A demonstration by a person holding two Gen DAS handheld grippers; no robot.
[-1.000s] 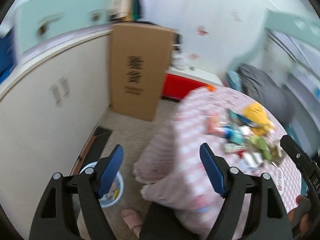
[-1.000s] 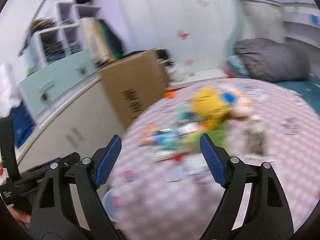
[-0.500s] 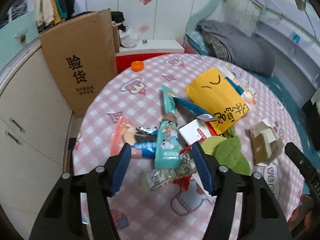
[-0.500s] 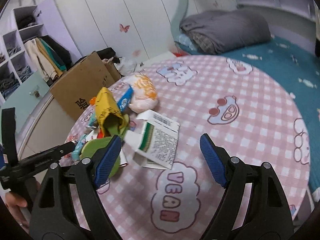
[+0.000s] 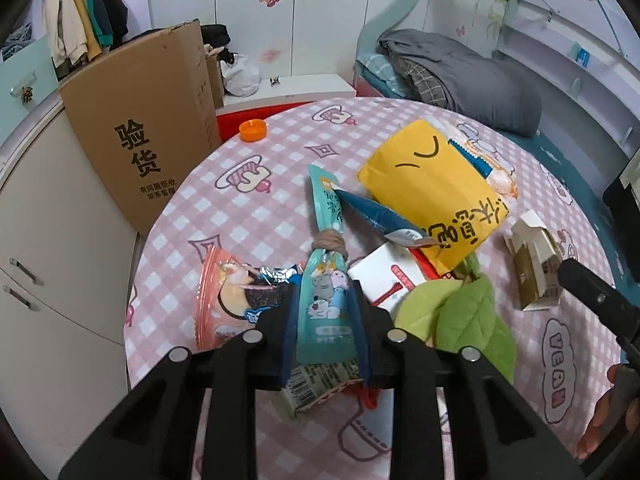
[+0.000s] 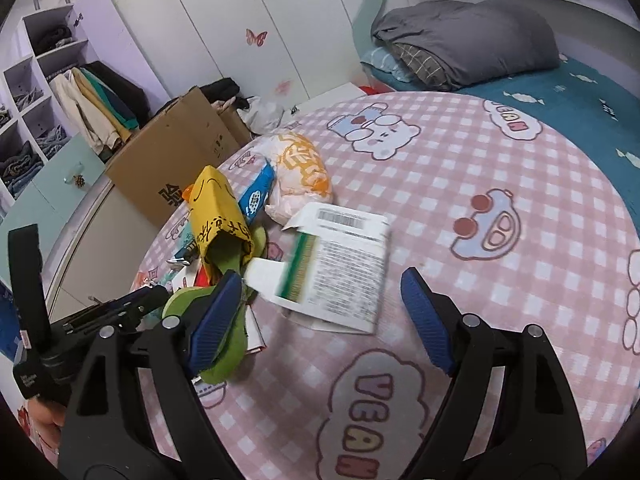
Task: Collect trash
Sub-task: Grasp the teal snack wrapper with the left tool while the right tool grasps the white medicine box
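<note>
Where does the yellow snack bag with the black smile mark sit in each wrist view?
Left wrist view: the yellow snack bag lies upper right of centre, face up, beyond the left gripper, whose jaws are closing around a teal wrapper.
Right wrist view: the same bag stands left of centre.
Shared landmark: the brown cardboard box.

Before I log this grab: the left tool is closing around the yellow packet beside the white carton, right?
Not the yellow packet. The left wrist view shows the left tool closing around the teal wrapper, which lies beside the white carton.
</note>
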